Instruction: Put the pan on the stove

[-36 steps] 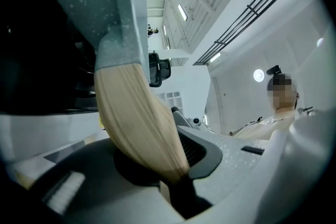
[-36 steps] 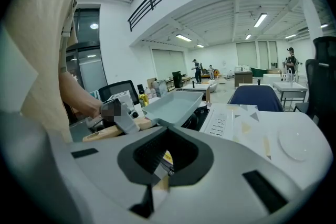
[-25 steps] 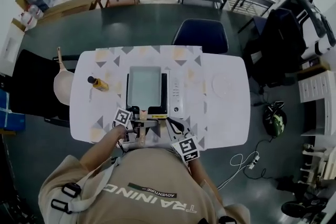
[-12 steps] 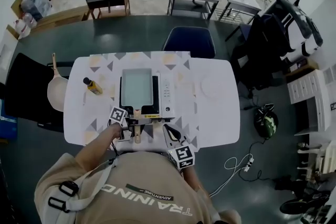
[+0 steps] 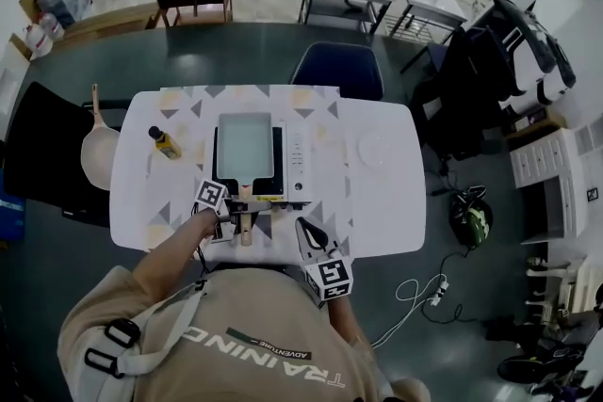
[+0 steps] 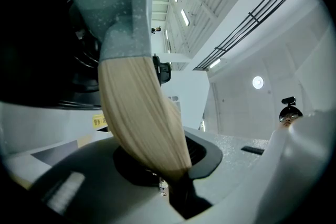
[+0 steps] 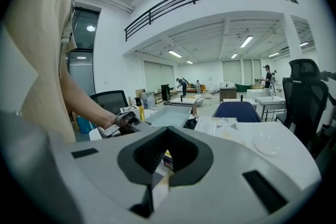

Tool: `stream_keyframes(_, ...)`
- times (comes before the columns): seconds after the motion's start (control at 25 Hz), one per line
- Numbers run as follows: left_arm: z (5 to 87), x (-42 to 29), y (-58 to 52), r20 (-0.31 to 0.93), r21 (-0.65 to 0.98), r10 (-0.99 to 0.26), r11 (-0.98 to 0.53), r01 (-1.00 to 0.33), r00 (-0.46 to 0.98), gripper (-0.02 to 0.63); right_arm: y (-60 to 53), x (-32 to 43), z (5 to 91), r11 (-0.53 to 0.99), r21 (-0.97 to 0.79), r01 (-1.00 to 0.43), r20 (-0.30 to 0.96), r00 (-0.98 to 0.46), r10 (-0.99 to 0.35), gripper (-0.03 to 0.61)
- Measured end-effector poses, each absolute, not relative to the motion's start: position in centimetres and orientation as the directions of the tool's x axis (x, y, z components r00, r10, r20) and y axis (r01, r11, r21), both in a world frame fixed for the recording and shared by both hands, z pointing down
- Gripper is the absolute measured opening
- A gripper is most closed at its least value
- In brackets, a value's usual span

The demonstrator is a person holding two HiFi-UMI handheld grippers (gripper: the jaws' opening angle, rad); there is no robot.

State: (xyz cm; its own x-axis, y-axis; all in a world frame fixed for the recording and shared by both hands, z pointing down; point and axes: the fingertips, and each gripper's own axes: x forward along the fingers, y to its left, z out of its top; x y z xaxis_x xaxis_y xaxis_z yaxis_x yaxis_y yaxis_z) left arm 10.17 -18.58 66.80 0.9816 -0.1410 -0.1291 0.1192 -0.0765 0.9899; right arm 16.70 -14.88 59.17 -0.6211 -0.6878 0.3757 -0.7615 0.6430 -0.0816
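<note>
With the rectangular pan (image 5: 245, 144) on the portable stove (image 5: 298, 163), left tongs (image 5: 239, 223) grip its wooden handle (image 6: 142, 118), release likely next; right tongs (image 5: 305, 231) closed, empty.

Pale grey pan (image 5: 244, 146), light wood handle (image 6: 142, 118); white table (image 5: 391, 202), grey-tan triangles.

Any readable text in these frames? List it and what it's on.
"TRAININ", upside down, end cut off: on the person's shirt.
"ADVENTURE", upside down, smaller: same shirt.
Print on the yellow label at the stove front: too small to read.
Print on the control panel: too small to read.
</note>
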Motion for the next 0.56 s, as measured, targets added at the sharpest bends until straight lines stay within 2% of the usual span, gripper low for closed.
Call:
stream_keyframes(0.2, 66.5, 10.1, -18.7, -0.162, 0.987, -0.171, -0.038, 0.158, 0.972, 0.072, -14.4, 16.3, 59.6, 0.657, -0.082, -0.750, 0.389, -0.631, -0.672, 0.000)
stream_keyframes(0.56, 67.1, 9.9, -19.0, -0.147, 0.988, -0.211, 0.011, 0.153, 0.966, 0.072, -13.9, 16.7, 60.3, 0.657, -0.094, -0.748, 0.411, -0.630, -0.658, 0.000)
